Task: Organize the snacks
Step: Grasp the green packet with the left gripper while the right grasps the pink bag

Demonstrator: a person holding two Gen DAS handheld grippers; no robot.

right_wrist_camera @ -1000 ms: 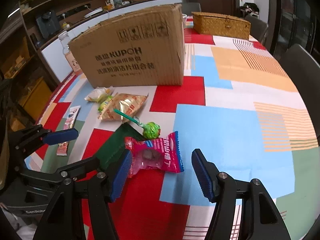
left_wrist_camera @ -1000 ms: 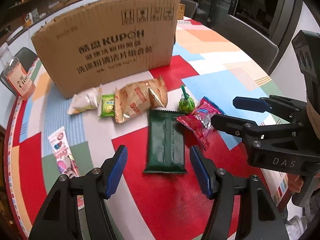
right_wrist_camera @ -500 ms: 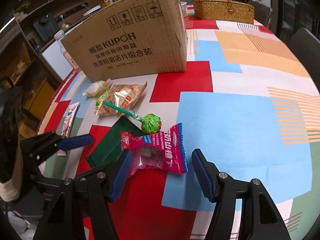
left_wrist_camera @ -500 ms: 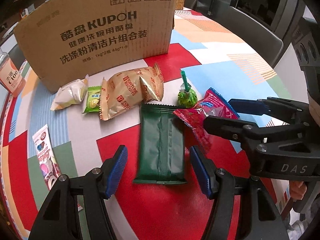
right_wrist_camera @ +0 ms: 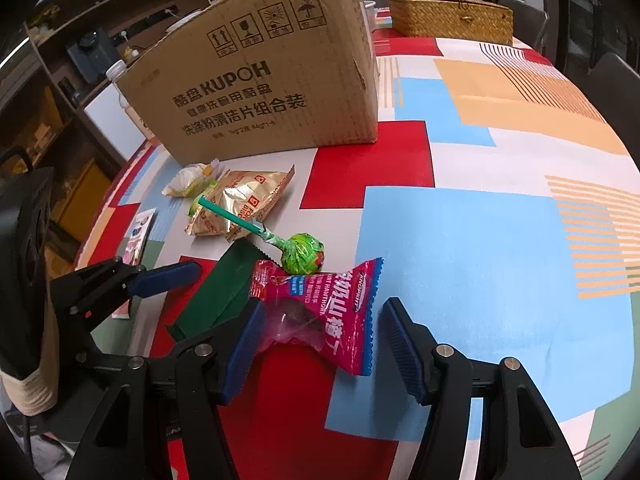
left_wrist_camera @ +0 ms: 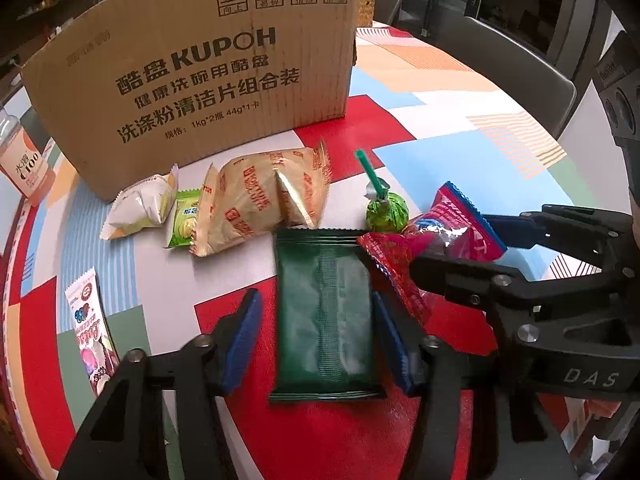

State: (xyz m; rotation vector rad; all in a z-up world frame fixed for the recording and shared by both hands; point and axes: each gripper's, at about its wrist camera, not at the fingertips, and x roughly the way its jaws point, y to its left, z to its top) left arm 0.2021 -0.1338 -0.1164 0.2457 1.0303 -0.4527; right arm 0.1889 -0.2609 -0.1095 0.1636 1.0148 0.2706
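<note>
Both claws are closing now! Left claw (left_wrist_camera: 316, 340) narrows around the green packet (left_wrist_camera: 326, 312), right claw (right_wrist_camera: 320, 344) around the pink packet (right_wrist_camera: 324, 312), both before the cardboard box (left_wrist_camera: 192, 72); neither grips yet.

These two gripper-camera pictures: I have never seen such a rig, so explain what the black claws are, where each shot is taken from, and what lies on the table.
A person holds a clamp-like tool in each hand, with a wide-angle camera looking along its two blue-padded fingers.

The left camera shows the left gripper around a dark green packet, jaws closing, the packet between them but not yet squeezed on both sides. The right gripper enters from the right side.

The right camera shows the right gripper closing around a pink snack packet, again not yet pinched.

On the patterned tablecloth also lie a green lollipop, a gold biscuit bag, a small white packet, a small green packet and a pink-and-white stick packet. Behind stands a cardboard box.
</note>
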